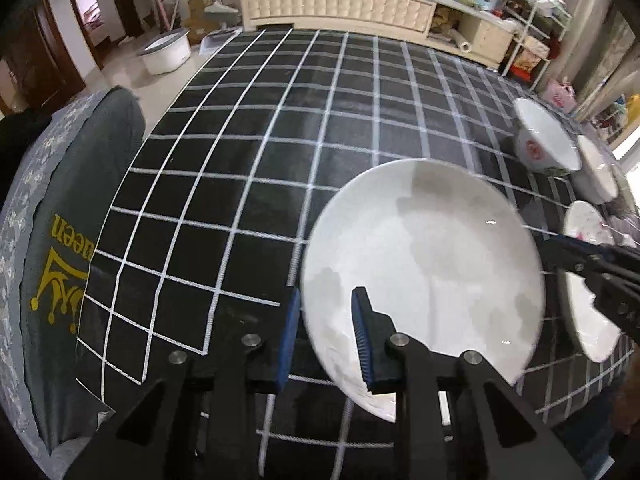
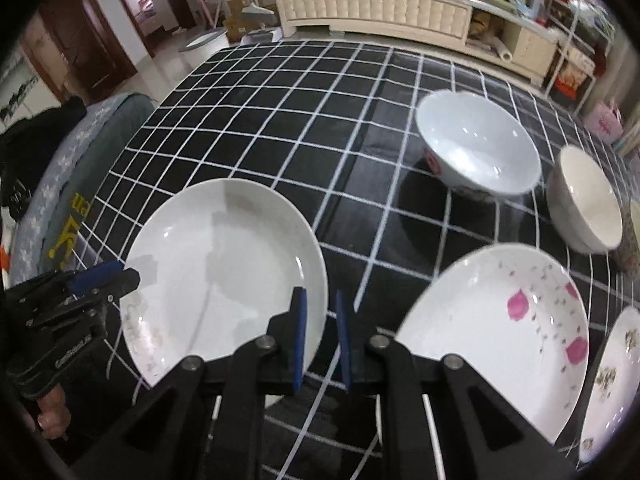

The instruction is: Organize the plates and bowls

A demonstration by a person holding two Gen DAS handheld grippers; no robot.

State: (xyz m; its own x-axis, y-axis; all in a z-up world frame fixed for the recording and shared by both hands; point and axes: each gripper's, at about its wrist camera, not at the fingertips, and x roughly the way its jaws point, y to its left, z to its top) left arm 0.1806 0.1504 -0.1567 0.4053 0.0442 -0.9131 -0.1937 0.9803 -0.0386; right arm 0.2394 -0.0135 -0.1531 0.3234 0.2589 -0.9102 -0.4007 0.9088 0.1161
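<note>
The left gripper (image 1: 326, 336), jaws spread, straddles the seven o'clock rim of the plain white plate (image 2: 224, 268) on the checked cloth (image 2: 280, 120). The right gripper (image 2: 322, 340), jaws narrowly parted and empty, hovers between it and the pink-flowered plate (image 2: 496, 332) at three o'clock. Likely step: gripping the plain plate; next, close and lift toward stacking.

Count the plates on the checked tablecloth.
3: a plain white plate nearest the left gripper, a pink-flowered plate right of it, and a partly cropped patterned plate at the right edge; more may lie outside view.
</note>
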